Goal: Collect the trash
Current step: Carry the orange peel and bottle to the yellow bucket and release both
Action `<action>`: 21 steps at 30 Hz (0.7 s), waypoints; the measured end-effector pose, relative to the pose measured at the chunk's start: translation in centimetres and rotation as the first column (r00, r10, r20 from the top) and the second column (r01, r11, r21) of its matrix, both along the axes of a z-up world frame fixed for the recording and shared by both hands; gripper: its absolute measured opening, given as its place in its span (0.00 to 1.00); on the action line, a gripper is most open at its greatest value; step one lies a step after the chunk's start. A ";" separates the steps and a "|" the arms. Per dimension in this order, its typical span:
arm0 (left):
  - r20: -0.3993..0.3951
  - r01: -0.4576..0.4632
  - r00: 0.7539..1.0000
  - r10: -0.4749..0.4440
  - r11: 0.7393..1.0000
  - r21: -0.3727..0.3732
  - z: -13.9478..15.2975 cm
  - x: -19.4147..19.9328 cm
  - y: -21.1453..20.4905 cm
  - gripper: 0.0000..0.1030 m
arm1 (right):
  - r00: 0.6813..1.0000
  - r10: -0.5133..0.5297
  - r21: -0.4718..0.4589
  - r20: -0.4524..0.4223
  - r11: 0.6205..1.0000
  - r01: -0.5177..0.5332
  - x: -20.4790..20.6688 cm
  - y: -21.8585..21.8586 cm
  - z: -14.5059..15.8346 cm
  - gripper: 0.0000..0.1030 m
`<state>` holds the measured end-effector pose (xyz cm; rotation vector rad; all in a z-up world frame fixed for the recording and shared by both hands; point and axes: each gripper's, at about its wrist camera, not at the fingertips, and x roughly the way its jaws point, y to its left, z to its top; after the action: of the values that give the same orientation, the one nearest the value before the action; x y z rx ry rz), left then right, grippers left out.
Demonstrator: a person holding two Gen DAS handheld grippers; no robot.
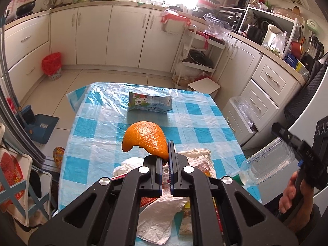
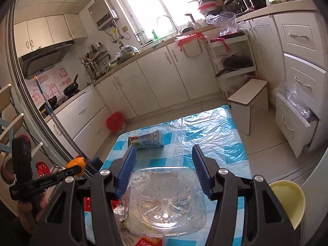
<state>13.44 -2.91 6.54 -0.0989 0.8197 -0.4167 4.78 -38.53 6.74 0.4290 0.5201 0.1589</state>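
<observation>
Orange peel [image 1: 146,139] between closed fingers [image 1: 171,153]

- A lived-in home kitchen: cream cabinet doors and drawers [image 2: 155,78] run beneath a pale countertop along two walls.
- A curved steel faucet [image 2: 168,21] stands under a bright window [image 2: 155,2].
- A black wok [image 2: 70,89] sits below a grey range hood [image 2: 43,58].
- A wall-mounted white water heater [image 2: 103,13] hangs nearby.
- A blue-and-white checked plastic tablecloth [image 1: 98,127] covers the table.
</observation>
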 end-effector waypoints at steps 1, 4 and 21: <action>-0.003 0.003 1.000 -0.003 1.000 -0.001 -0.1 0.0 -0.1 0.04 | 1.000 -0.003 -0.004 0.008 1.000 0.003 0.0 -0.3 0.4 0.54; -0.009 0.019 1.000 -0.019 1.000 0.001 -0.4 -0.2 -0.9 0.04 | 0.999 -0.025 -0.019 0.027 1.000 0.025 -0.4 -1.6 1.2 0.54; -0.013 0.246 0.969 -0.246 0.969 -0.025 0.3 -2.9 -12.5 0.04 | 0.941 -0.313 -0.218 -0.131 0.935 0.280 -3.3 -13.0 -3.1 0.54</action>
<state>10.56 -15.45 6.81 -0.0212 0.8464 -0.6605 1.50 -51.53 3.67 0.3242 0.6195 -0.2214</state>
